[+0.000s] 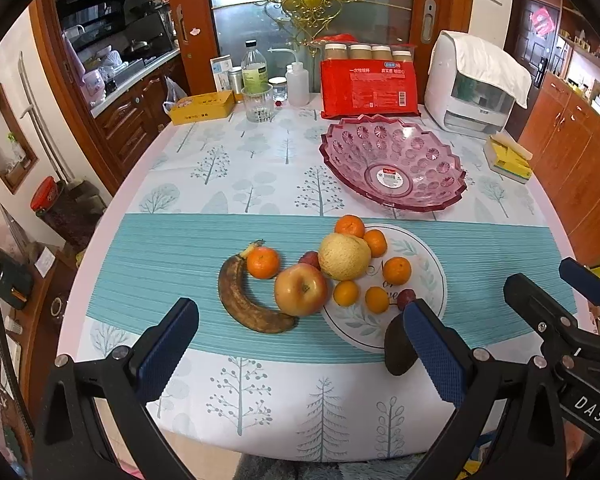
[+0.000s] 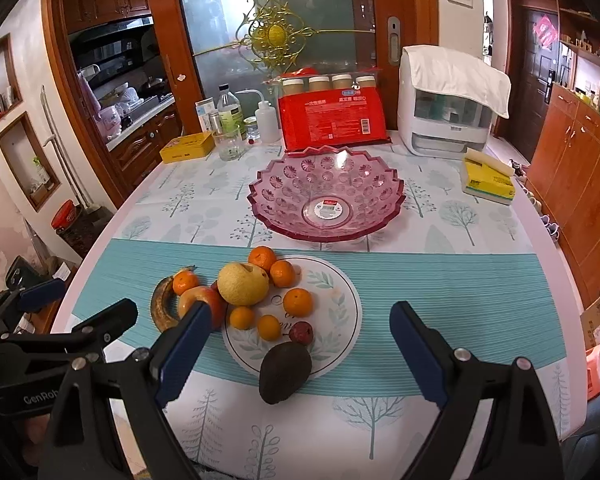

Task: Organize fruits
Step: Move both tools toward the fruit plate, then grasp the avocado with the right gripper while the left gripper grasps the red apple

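Observation:
Fruit lies on a teal placemat (image 1: 159,264) and a round white mat (image 2: 340,312): a browned banana (image 1: 243,300), a red-yellow apple (image 1: 300,289), a yellow pear (image 1: 344,256), several small oranges (image 1: 396,270), two small red fruits (image 2: 301,333) and a dark avocado (image 2: 284,372). An empty pink glass bowl (image 1: 394,162) stands behind them; it also shows in the right wrist view (image 2: 326,194). My left gripper (image 1: 295,344) is open, hovering before the banana and apple. My right gripper (image 2: 300,352) is open, hovering over the avocado.
At the table's back stand a red package (image 1: 368,88), a glass (image 1: 257,102), bottles (image 1: 255,68), a yellow tin (image 1: 201,107) and a white appliance (image 1: 472,84). A yellow tissue pack (image 1: 508,158) lies at the right edge. Wooden cabinets (image 1: 580,152) line the right.

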Available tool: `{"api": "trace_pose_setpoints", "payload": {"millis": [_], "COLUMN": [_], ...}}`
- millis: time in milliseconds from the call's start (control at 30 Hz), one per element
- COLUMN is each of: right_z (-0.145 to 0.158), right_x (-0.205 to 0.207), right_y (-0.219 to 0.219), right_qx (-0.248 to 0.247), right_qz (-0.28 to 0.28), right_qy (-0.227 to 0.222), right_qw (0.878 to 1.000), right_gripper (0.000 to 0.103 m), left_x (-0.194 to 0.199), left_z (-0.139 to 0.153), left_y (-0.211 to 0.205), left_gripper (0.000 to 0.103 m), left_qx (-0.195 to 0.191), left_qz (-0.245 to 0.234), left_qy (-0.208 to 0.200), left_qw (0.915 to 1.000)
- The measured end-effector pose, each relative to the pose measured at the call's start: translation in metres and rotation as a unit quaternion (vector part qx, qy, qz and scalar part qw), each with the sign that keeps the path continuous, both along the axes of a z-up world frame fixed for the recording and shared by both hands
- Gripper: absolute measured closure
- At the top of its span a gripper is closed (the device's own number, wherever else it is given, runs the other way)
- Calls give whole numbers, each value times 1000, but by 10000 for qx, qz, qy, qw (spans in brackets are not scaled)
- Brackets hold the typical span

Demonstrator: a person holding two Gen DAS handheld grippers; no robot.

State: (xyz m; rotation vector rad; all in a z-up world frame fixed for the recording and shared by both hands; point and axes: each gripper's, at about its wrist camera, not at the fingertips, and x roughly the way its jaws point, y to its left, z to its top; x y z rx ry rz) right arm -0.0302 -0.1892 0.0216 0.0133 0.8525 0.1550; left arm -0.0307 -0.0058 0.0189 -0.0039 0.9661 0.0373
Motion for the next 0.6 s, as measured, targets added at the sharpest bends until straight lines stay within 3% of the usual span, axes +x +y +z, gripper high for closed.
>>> {"api": "trace_pose_setpoints", "payload": {"millis": [233,600], "right_z": [-6,-37], "right_x": [4,31], "right_y": [5,14], "right_qx": [-61,-159], "right_qz": [70,52], "right_qy": [80,532], "right_qw": [9999,9984], "right_gripper": [12,12], "left_x": [6,47], "left_z": [-6,-45], "left_y": [4,50], "left_gripper": [1,1], "left_qx": [36,175], "left_qz": [8,182], "left_qy": [95,474], "left_qw": [9999,9986]}}
